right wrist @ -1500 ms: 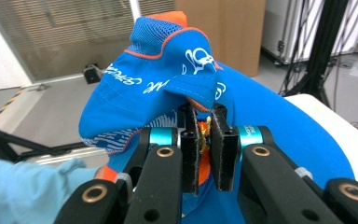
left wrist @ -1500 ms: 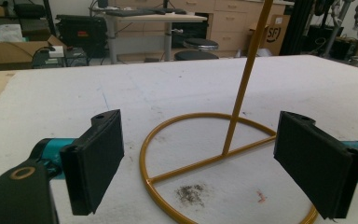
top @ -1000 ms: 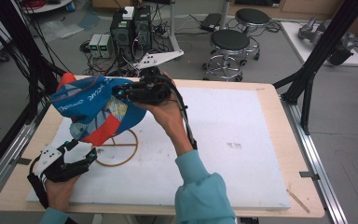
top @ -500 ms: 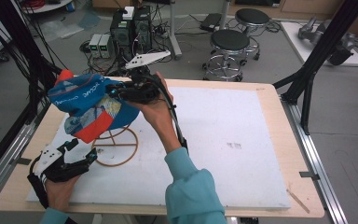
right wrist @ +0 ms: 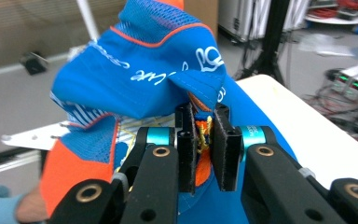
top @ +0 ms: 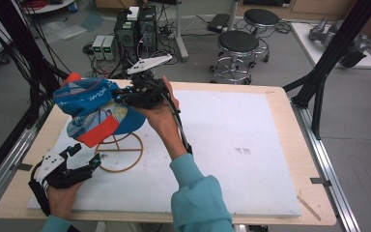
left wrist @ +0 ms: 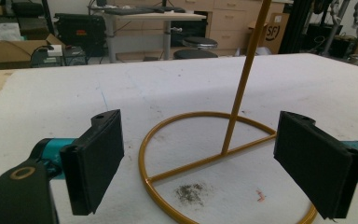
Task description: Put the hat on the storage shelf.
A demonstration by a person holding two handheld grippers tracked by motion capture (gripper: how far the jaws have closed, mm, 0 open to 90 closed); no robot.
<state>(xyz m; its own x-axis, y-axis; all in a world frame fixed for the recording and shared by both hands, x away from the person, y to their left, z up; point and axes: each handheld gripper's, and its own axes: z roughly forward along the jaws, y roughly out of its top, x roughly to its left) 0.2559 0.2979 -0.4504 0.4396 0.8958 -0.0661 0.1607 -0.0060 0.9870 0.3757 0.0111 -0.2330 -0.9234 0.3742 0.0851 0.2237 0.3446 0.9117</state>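
Soft cap held above the wire stand; grip sits on a fabric fold.

Your left gripper (top: 84,164) rests on the table (top: 251,159) with jaws wide and empty, framing the gold wire stand (left wrist: 223,154). The blue-and-orange cap (top: 94,111) hangs over that stand, pinched by your right gripper (right wrist: 204,140), jaws narrow on bunched cloth. Judged light, limp, non-fragile: it sags and may slip. Take hold at the stiffer brim or seam.

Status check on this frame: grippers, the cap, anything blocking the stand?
Right gripper pinching the blue cap, jaws just easing. Left gripper open, low by the gold stand. Cap draped at stand's top. Nothing blocking.
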